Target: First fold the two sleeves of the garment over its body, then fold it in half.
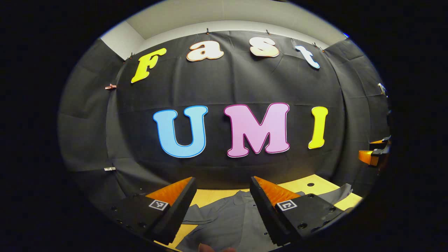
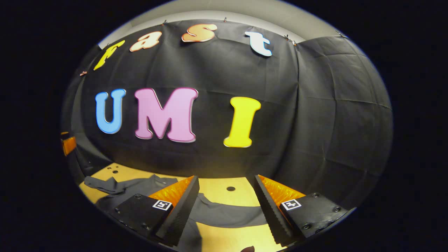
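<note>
A grey collared shirt [image 1: 227, 217] lies flat on the light wooden table [image 1: 297, 185]. In the left gripper view my left gripper [image 1: 222, 183] is open above the shirt's collar and body, with nothing between its fingers. One sleeve [image 1: 337, 194] spreads out to the right there. In the right gripper view my right gripper [image 2: 226, 182] is open too, raised over a sleeve [image 2: 227, 215] that runs across the table beneath it. The shirt's collar and body [image 2: 140, 187] lie to the left in that view. The other gripper [image 1: 372, 154] shows at the far right edge of the left gripper view.
The black cloth wall [image 1: 227, 87] stands close behind the table. Small dark holes [image 2: 230, 188] dot the tabletop. Bare wood [image 2: 224, 189] shows beyond the sleeve. A fingertip [image 1: 206, 247] shows at the bottom edge of the left gripper view.
</note>
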Demonstrator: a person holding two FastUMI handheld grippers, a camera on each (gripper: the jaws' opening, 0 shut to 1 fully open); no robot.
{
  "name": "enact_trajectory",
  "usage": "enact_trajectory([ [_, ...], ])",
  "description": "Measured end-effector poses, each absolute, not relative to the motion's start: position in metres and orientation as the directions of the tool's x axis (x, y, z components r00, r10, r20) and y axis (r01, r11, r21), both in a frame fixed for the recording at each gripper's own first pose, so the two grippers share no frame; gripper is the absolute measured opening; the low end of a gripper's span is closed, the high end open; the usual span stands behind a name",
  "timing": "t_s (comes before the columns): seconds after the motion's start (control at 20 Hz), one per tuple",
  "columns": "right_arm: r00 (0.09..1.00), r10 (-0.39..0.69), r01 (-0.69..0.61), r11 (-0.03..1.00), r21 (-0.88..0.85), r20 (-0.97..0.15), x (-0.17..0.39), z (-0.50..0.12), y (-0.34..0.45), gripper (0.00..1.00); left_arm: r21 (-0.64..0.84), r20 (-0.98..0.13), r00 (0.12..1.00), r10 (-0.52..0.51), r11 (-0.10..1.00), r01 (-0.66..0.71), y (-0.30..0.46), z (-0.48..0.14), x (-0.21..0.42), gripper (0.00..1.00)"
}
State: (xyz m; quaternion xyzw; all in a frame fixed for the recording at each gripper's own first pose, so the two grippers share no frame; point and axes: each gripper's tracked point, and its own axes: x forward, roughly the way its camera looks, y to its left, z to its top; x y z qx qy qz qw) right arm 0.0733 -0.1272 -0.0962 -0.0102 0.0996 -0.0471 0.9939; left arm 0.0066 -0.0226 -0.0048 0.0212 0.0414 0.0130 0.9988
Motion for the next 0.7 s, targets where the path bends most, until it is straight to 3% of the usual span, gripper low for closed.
enact_trajectory([
  [0.7, 0.819, -0.14, 0.156, 0.988, -0.019, -0.557, 0.144, -0.339, -0.26, 0.98, 0.062, -0.207, 0.963, 0.173, 0.985, -0.163, -0.064, -0.03, 0.021, 0.96],
])
